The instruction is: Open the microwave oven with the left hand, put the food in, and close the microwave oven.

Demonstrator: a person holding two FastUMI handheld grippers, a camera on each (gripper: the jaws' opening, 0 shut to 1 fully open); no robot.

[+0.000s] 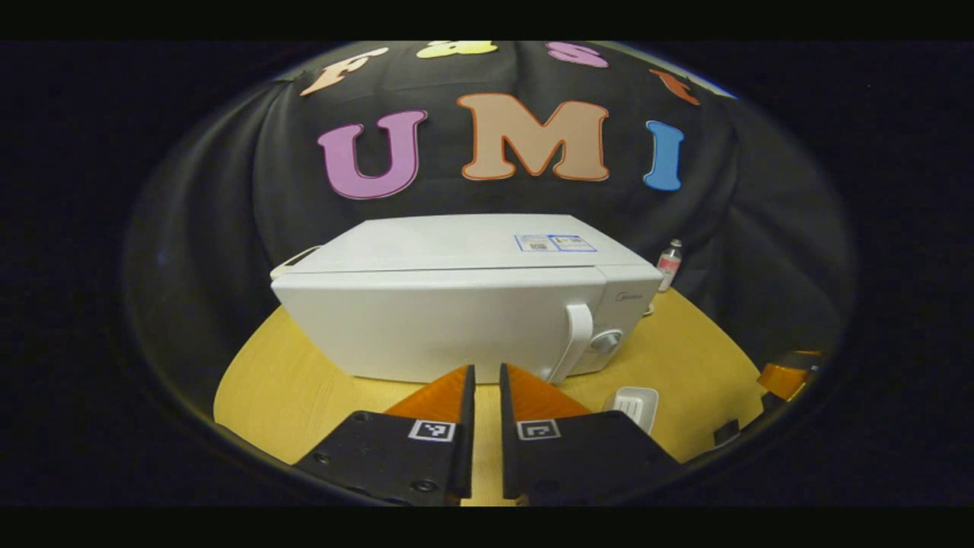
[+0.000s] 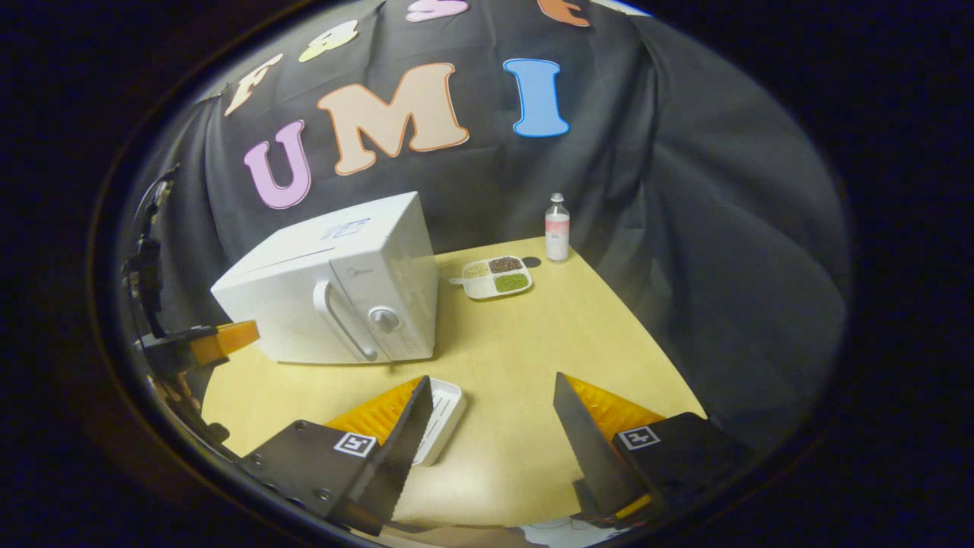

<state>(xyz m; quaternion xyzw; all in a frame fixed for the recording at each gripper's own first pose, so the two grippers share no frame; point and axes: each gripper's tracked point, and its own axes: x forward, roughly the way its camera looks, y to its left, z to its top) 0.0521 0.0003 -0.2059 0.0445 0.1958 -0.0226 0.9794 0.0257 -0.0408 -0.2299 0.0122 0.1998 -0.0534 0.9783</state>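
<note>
The white microwave (image 1: 456,304) stands on the round wooden table (image 1: 304,373) with its door closed. Its handle (image 1: 578,335) and a dial (image 1: 606,341) are on the right of its front. My left gripper (image 1: 487,373) hovers just in front of the door, left of the handle, shut with nothing in it. In the right gripper view the microwave (image 2: 335,289) is at the left, and my right gripper (image 2: 491,380) hangs open over the table. A small white ribbed tray (image 2: 440,417) lies by its left finger. A divided plate of grains (image 2: 498,275) sits behind the microwave's right side.
A small bottle (image 2: 557,217) stands at the table's far edge near the divided plate. The small white tray (image 1: 635,403) lies just right of my left gripper. The black cloth wall rises behind the table. Bare table lies in front of the right gripper.
</note>
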